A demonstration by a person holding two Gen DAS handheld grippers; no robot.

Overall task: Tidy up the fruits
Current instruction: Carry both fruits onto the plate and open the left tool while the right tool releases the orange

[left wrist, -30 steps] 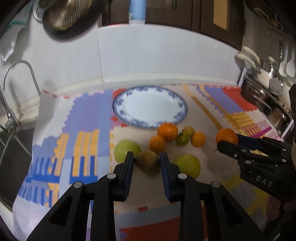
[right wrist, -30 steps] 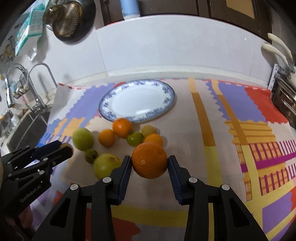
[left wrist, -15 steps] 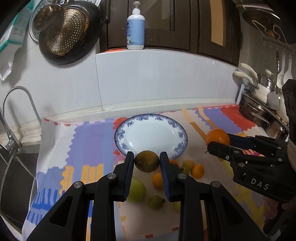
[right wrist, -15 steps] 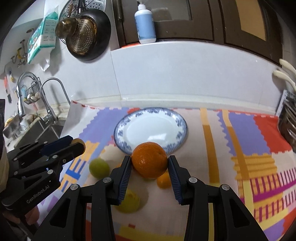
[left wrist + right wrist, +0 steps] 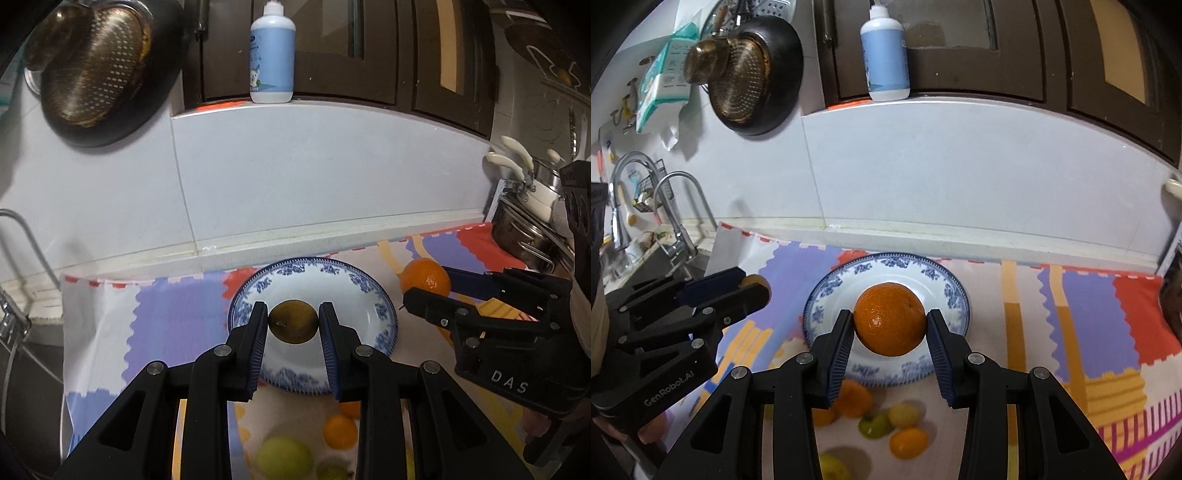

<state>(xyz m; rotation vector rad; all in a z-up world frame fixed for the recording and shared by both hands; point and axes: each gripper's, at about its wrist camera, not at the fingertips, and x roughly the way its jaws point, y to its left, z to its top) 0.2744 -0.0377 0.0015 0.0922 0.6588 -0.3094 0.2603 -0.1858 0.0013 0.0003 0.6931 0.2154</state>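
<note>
My left gripper point(image 5: 293, 322) is shut on a small brown-green fruit point(image 5: 293, 321), held in the air over the blue-and-white plate point(image 5: 384, 314). My right gripper point(image 5: 890, 325) is shut on a large orange point(image 5: 889, 318), also held above the plate point(image 5: 955, 291). In the left wrist view the right gripper point(image 5: 424, 286) shows at the right with the orange point(image 5: 424, 278). The right wrist view shows the left gripper point(image 5: 753, 286) at the left. Several small oranges and green fruits lie on the patterned cloth point(image 5: 1089, 314) below the plate, among them an orange one point(image 5: 340, 430) and a green one point(image 5: 284, 458).
A tiled wall rises behind the plate, with a blue-white bottle point(image 5: 272, 55) on its ledge and a hanging strainer in a pan point(image 5: 746, 77). A sink with taps point(image 5: 679, 221) lies at the left. Pots point(image 5: 528, 229) stand at the right.
Both grippers have lifted with their fruits and moved forward from over the fruit pile to over the plate. The loose fruits now lie below, near the bottom of each view.
</note>
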